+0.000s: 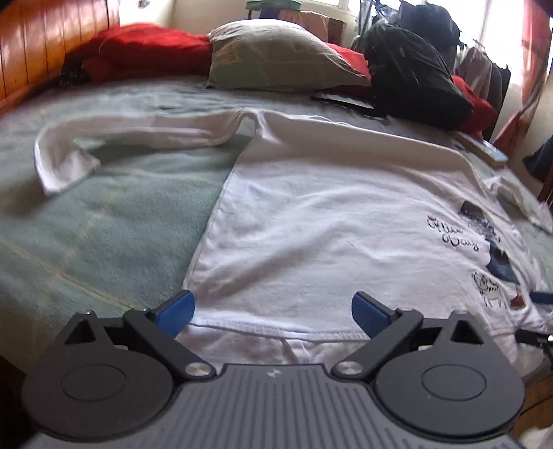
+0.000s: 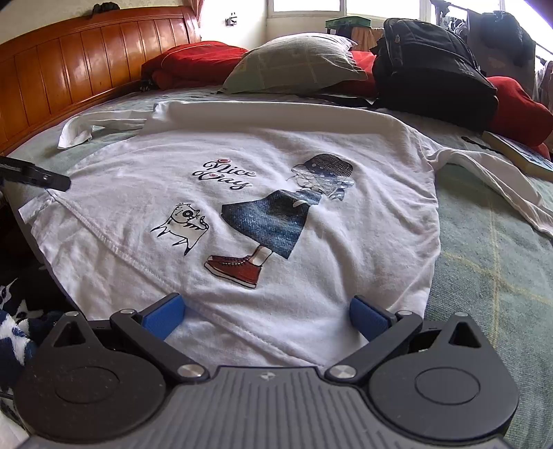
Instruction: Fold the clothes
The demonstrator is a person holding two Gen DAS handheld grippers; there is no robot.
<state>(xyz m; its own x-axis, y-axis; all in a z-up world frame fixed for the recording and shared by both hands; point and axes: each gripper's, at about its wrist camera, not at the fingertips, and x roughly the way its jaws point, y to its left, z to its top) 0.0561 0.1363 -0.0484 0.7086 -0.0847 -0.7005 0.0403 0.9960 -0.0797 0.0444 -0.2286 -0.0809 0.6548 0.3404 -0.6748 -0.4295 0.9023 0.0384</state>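
— Where is the white shirt (image 2: pixel 276 214)?

— Flat on the bed (image 2: pixel 490 262), hem just in front of both claws, sleeves far away.

— Are the claws holding it?

— No. The left claw (image 1: pixel 273 311) and right claw (image 2: pixel 266 312) are wide open, hem between their fingers.

- And here's the bed (image 2: pixel 490 262), covered in a pale green blanket with faint yellow check lines.
- Behind it rises a glossy orange-brown wooden headboard (image 2: pixel 69 62), panelled and curved along the top.
- A grey-green pillow (image 2: pixel 293 65) leans at the head, with red bedding (image 2: pixel 193 62) bunched on either side of it.
- A black backpack (image 2: pixel 435 65) sits on the bed right of the pillow, and a book (image 2: pixel 518 152) lies flat near it.
- Bright daylight pours through the windows (image 2: pixel 307 7) at the back, washing out the glass.
- Dark clothes hang on a rack (image 2: pixel 497 31) by the window.
- A red curtain (image 1: pixel 534 51) hangs at the far right.
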